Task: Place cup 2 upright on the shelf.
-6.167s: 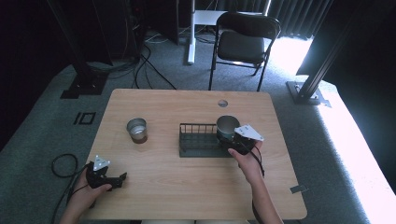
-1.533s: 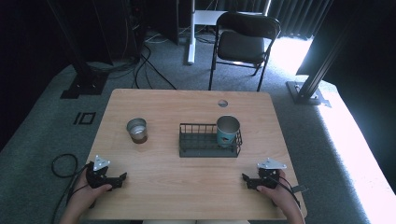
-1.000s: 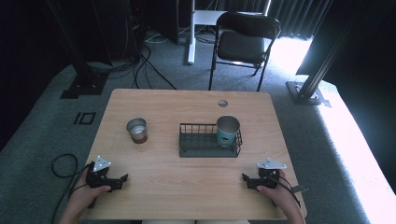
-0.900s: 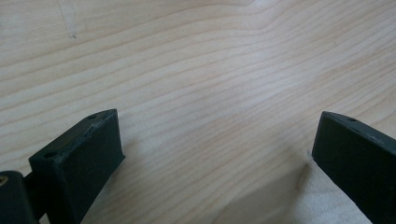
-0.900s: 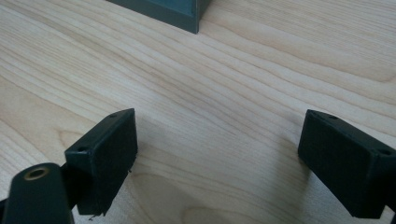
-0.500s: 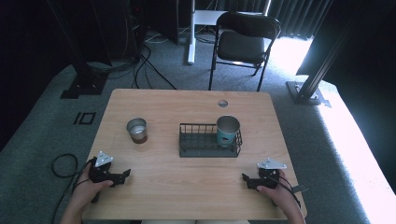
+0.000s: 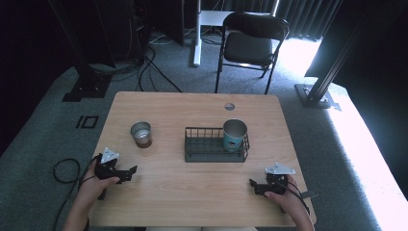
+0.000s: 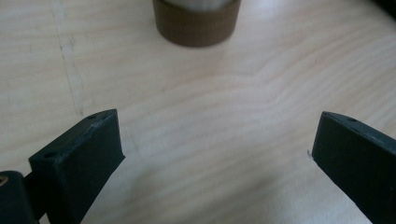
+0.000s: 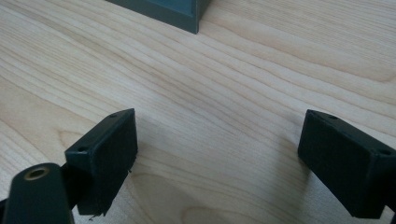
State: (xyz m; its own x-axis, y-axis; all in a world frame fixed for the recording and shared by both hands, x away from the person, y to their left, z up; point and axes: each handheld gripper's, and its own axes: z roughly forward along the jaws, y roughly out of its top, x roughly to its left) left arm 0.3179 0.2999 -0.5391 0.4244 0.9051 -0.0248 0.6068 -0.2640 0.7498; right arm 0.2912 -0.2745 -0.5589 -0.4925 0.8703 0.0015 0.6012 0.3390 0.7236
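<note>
A silver can with a brown band (image 7: 140,134) stands left of centre on the wooden table (image 7: 192,108). A dark wire basket (image 7: 207,147) sits mid-table with a teal can (image 7: 234,135) upright in its right end. My left gripper (image 7: 129,174) rests near the front left edge, open and empty, pointing toward the brown-banded can (image 8: 196,23), which lies a short way beyond its jaws (image 8: 215,140). My right gripper (image 7: 254,186) lies open and empty at the front right. A corner of the basket (image 9: 163,11) shows beyond its jaws (image 9: 219,144).
A small round grommet hole (image 7: 229,106) is near the table's far edge. Behind the table stand a black folding chair (image 7: 252,45) and a white desk leg (image 7: 197,33). Cables (image 7: 62,171) trail on the grey carpet at left.
The right gripper has left the teal can in the basket and come back to the front right edge. The left gripper has edged a little rightward toward the brown-banded can.
</note>
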